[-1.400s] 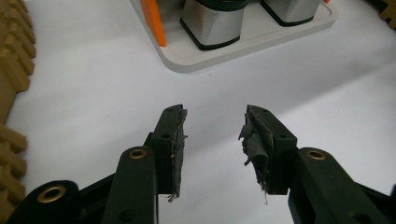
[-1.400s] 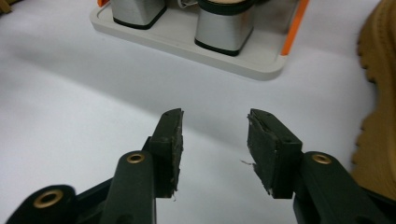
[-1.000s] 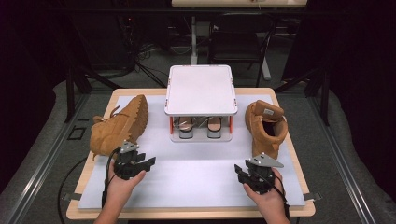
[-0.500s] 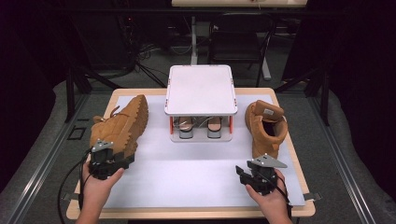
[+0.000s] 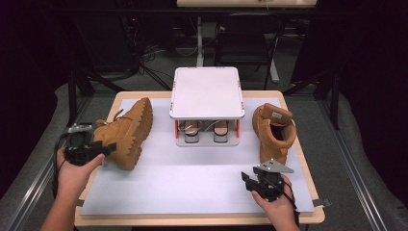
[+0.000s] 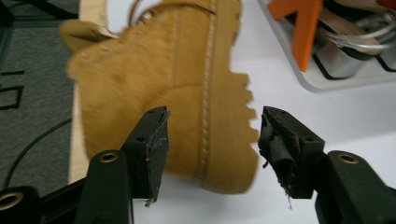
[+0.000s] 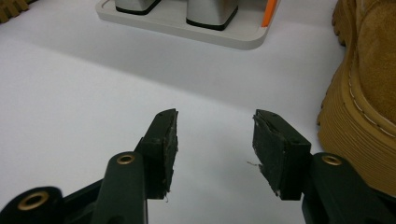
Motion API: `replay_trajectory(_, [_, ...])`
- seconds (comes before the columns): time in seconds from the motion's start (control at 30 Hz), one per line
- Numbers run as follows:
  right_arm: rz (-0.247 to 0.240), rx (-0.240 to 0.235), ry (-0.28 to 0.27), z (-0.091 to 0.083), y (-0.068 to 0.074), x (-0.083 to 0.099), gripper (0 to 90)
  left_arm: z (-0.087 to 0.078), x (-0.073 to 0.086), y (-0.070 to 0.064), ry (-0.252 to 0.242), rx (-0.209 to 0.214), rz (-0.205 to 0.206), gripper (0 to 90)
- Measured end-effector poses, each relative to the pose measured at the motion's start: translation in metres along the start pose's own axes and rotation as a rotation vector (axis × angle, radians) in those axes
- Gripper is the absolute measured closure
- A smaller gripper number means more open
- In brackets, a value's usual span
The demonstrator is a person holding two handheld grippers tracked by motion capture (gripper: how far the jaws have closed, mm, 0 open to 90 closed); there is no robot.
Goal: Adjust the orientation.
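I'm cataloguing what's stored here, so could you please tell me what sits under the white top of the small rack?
Under the white top of the rack, two shoes stand side by side on the lower shelf. Their rear parts are hidden by the top.

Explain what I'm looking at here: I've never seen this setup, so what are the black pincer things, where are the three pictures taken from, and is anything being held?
There is no robot. A person holds a hand-held two-jaw tool in each hand: the left gripper and the right gripper. The high view looks down from above the person's side of the table. The other two pictures come from cameras riding on each gripper, looking out along its black jaws.

On the white mat lie a tan boot on its side, at the left, and an upright tan boot at the right. Between them stands a small white rack with a pair of shoes on its lower shelf.

Nothing is held. Both grippers are open; the left one points at the tipped boot's toe and sole, not touching it.
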State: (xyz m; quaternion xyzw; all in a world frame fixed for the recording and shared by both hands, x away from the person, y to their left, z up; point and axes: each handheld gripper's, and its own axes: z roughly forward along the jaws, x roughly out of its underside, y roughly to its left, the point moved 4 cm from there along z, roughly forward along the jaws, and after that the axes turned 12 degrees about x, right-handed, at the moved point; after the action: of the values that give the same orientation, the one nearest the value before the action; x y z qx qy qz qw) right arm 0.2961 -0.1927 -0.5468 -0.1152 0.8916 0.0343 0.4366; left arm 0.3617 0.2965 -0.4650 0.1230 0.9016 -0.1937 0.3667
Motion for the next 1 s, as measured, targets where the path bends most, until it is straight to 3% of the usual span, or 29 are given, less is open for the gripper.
replay_trajectory(0.07, [0.000,-0.002,0.011,0.001,-0.001,0.001,49.9,-0.001,-0.012,0.011,0.002,-0.001,-0.018,41.3])
replay_trajectory(0.23, [0.011,0.004,0.017,0.003,-0.003,0.002,49.8,0.002,-0.026,0.022,0.009,-0.010,-0.035,41.2])
replay_trajectory(0.43, [0.024,0.000,0.023,0.005,-0.005,0.004,49.8,0.012,-0.032,0.033,0.046,-0.008,-0.061,41.2])
replay_trajectory(0.6, [0.036,-0.008,0.033,0.007,-0.006,0.005,49.7,0.019,-0.038,0.039,0.106,0.017,-0.096,39.6])
replay_trajectory(0.7, [0.047,-0.009,0.029,0.006,-0.008,0.004,49.4,0.022,-0.042,0.044,0.114,0.006,-0.111,39.5])
replay_trajectory(1.0, [0.047,-0.003,0.033,0.005,-0.012,0.003,49.2,0.033,-0.045,0.057,0.201,-0.017,-0.159,38.1])
